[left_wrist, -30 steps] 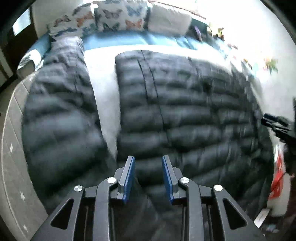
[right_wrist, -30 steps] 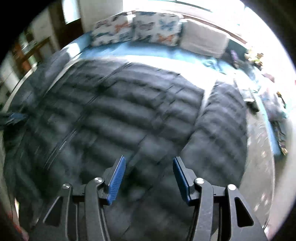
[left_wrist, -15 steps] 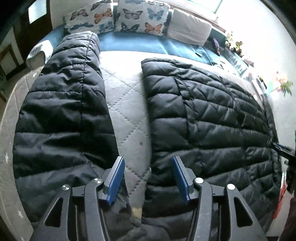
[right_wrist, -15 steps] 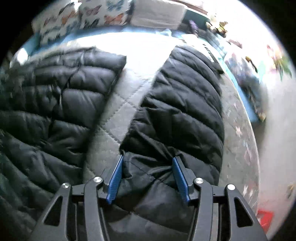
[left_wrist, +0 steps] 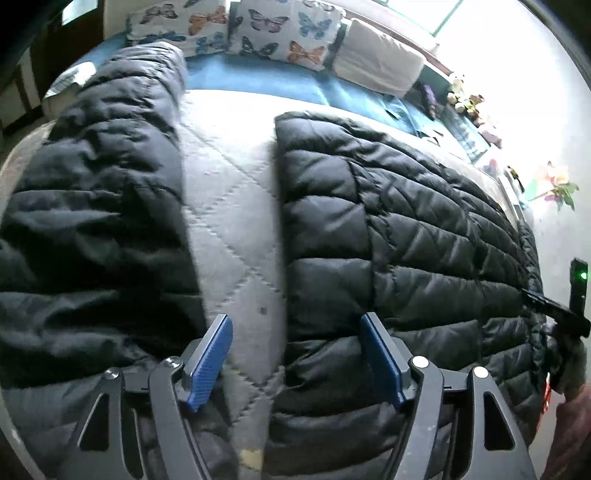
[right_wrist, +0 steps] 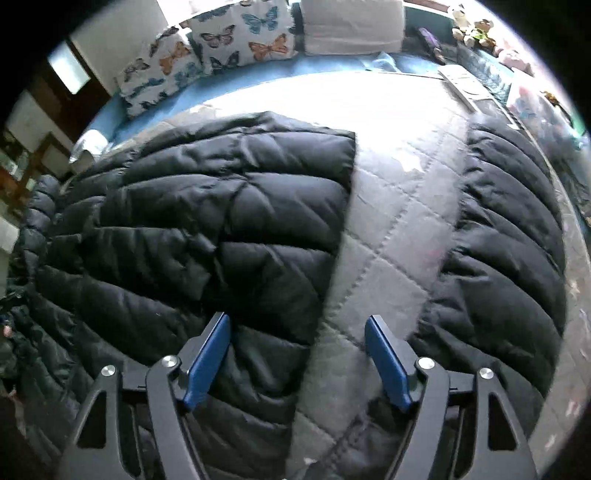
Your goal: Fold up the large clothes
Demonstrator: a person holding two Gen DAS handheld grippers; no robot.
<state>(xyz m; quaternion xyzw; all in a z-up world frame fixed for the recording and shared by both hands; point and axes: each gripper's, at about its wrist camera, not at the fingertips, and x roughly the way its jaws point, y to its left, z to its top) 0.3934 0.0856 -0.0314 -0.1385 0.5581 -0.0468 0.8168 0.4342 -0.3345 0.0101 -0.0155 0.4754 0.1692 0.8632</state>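
1. Left wrist view: the left gripper (left_wrist: 297,356) hangs with its blue pads spread wide, gripping nothing. Below it a black puffer jacket (left_wrist: 399,236) lies flat on a grey quilted bed cover (left_wrist: 236,206), its left sleeve (left_wrist: 92,221) stretched out beside the body. Butterfly pillows (left_wrist: 280,33) line the far edge

2. Right wrist view: the right gripper (right_wrist: 299,356) is likewise spread and empty above the jacket body (right_wrist: 207,229), the right sleeve (right_wrist: 506,251) apart from it across bare cover (right_wrist: 391,236)

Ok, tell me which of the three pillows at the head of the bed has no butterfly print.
The plain white pillow, rightmost of the three. The two butterfly pillows beside it carry coloured butterflies; this one is unpatterned.
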